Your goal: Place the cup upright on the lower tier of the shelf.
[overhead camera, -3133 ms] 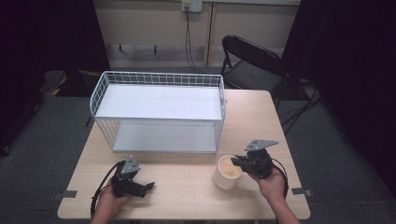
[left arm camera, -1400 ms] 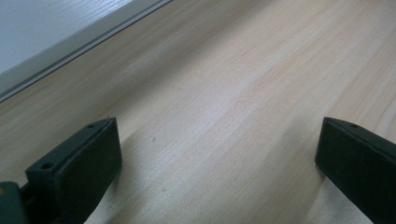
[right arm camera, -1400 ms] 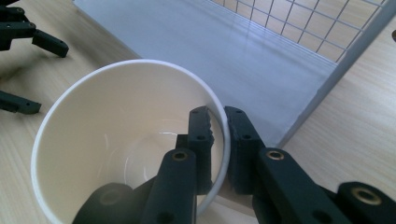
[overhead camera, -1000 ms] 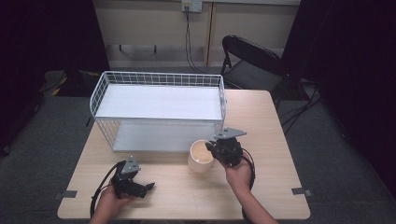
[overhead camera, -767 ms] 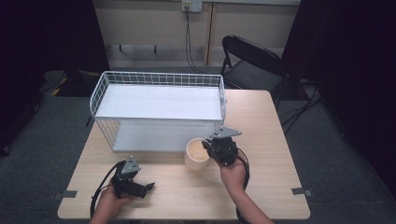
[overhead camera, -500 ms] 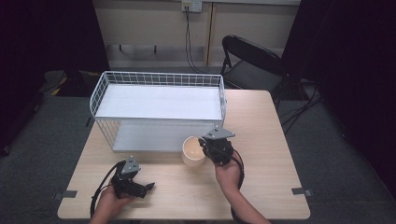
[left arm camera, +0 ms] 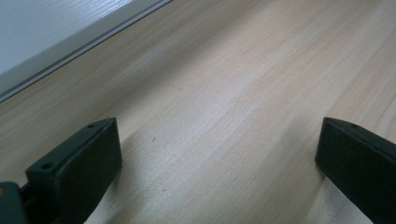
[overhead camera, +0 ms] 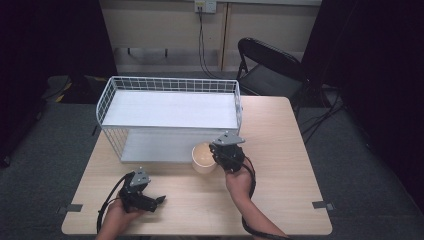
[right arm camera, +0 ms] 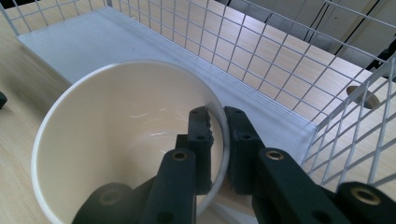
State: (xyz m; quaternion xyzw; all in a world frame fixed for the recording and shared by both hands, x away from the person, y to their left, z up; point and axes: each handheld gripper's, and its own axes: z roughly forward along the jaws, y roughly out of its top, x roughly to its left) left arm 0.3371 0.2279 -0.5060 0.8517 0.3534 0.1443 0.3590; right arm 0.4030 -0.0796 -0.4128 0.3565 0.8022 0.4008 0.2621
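Right tongs (overhead camera: 218,156) pinch the cup (overhead camera: 203,157) wall at centre frame, likely bound for the rack (overhead camera: 170,111); left tongs (overhead camera: 159,200) idle, agape, lower left

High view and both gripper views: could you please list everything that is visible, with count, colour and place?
Table: one, light wood, centre.
Wire rack: one, white, two shelves, on the table's far half.
Cup: one, cream, at the rack's front, near its right end.
Folding chair: one, black, beyond the table's far right corner.
Floor markers: two, grey, beside the table's near corners.
Left gripper: one, black, jaws open, low over the table's near left part.
Right gripper: one, black, shut on the cup's rim.
Hands: two, one on each gripper.
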